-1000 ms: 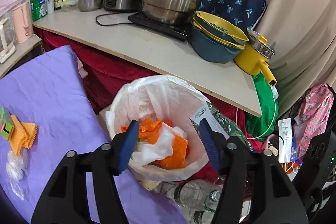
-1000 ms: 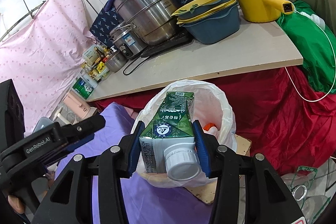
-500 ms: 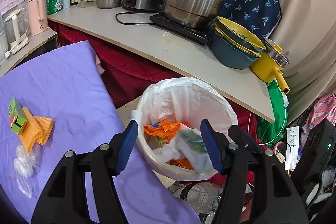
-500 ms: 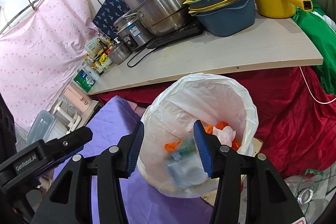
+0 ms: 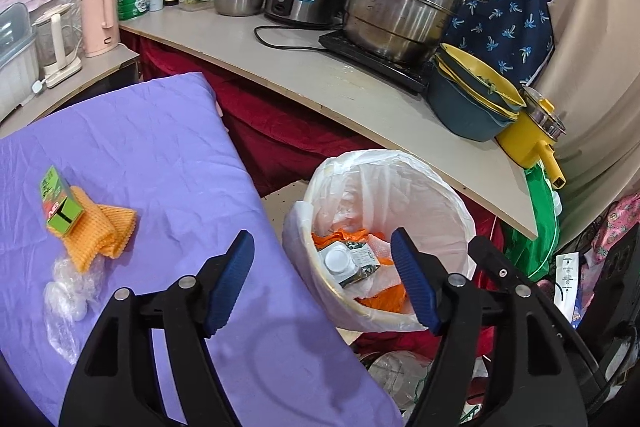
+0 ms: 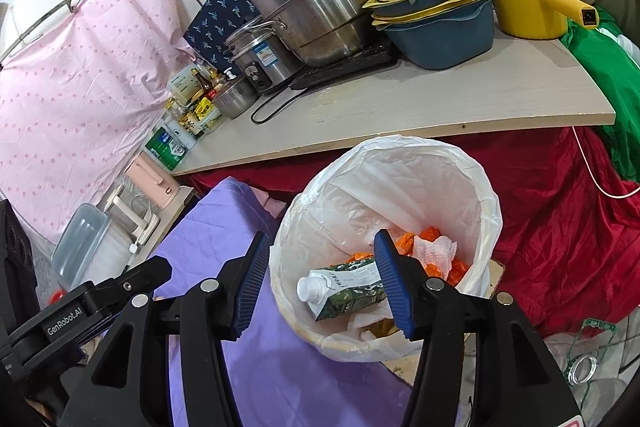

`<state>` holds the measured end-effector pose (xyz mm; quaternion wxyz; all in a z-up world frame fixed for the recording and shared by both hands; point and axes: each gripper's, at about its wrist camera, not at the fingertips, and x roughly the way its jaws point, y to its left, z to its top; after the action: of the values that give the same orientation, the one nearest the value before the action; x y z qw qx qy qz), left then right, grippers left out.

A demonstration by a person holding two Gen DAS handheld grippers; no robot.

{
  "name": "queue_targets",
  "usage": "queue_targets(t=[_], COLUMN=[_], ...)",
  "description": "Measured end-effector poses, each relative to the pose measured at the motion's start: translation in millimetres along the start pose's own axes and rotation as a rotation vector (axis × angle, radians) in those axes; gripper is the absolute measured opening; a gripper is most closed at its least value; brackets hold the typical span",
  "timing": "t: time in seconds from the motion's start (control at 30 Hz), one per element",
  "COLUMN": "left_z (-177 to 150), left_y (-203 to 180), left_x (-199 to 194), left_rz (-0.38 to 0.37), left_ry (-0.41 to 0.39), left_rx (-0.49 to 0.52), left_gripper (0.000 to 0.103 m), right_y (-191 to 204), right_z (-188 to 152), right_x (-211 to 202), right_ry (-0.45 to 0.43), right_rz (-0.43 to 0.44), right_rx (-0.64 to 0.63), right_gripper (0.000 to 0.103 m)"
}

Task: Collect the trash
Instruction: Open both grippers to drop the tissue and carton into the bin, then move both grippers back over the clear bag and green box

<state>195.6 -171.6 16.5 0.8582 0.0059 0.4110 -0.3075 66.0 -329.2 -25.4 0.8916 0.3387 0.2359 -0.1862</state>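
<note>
- Our right gripper (image 6: 318, 283) hangs over the white-lined round bin (image 6: 490, 195), jaws opening, nothing between them.
- The green drink carton with white cap (image 6: 344, 293) lies inside on orange scraps.
- Our left gripper (image 5: 322, 283), also opening and empty, should swing toward the small green box (image 5: 60, 205) on the purple cloth (image 5: 160, 147) and approach low.

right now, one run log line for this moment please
carton: in bin | right hand-held gripper: empty, opening | left hand-held gripper: empty, opening | green box: on purple cloth
</note>
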Motion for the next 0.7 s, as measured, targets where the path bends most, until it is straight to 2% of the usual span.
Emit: queue_targets(t=[0.13, 0.2, 0.37, 0.7], left_z=[-4.0, -5.0, -8.6, -25.1], left_y=[11.0, 16.9, 34.9, 83.0], left_x=[-8.9, -13.1, -25.5, -47.2], left_rz=[0.025, 0.040, 0.064, 0.135], left_ry=[-0.012, -0.018, -0.034, -0.047], left_rx=[-0.008, -0.015, -0.041, -0.096], left_gripper=[0.068, 0.072, 0.073, 0.077], right_y=[12.7, 19.4, 38.6, 85.9], right_z=[-4.6, -7.4, -12.5, -31.9], right_x=[-5.2, -6.6, -6.7, 0.0], right_ry=[0.000, 0.003, 0.015, 0.059], right_rz=[0.013, 0.022, 0.040, 0.089], right_rx=[-0.020, -0.029, -0.058, -0.129], right_gripper=[0.056, 0.056, 0.056, 0.056])
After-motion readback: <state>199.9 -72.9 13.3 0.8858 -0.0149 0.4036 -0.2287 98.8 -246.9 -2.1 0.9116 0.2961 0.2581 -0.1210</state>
